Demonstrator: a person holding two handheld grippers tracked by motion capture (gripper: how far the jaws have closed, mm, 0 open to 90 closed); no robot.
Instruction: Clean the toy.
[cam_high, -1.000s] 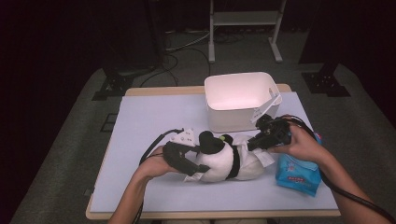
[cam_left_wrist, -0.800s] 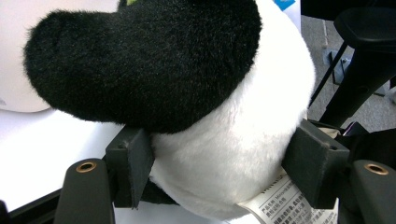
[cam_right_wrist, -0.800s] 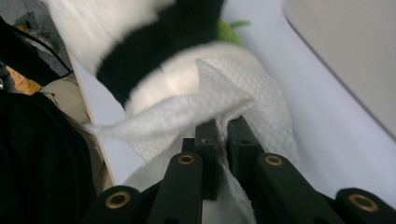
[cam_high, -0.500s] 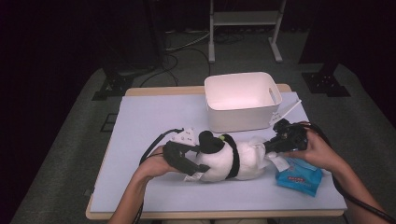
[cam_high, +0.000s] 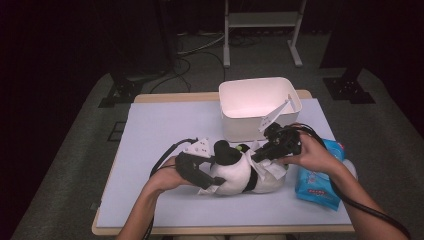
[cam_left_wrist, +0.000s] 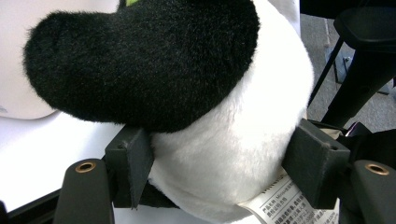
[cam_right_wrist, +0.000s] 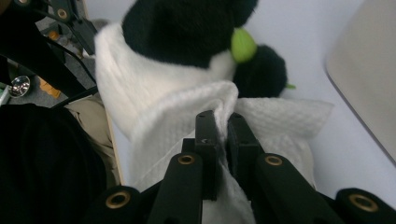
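Wiping the panda (cam_high: 235, 172) looks well underway but not finished. The toy lies on its side on the table (cam_high: 160, 130), in front of the bin (cam_high: 257, 107). The left gripper (cam_left_wrist: 219, 158) clamps its white body, holding it steady. The right gripper (cam_right_wrist: 223, 128) is pinched on a wipe (cam_right_wrist: 187, 112) draped over the toy. The wipe pack (cam_high: 320, 182) lies at the right; binning the wipe is likely left.
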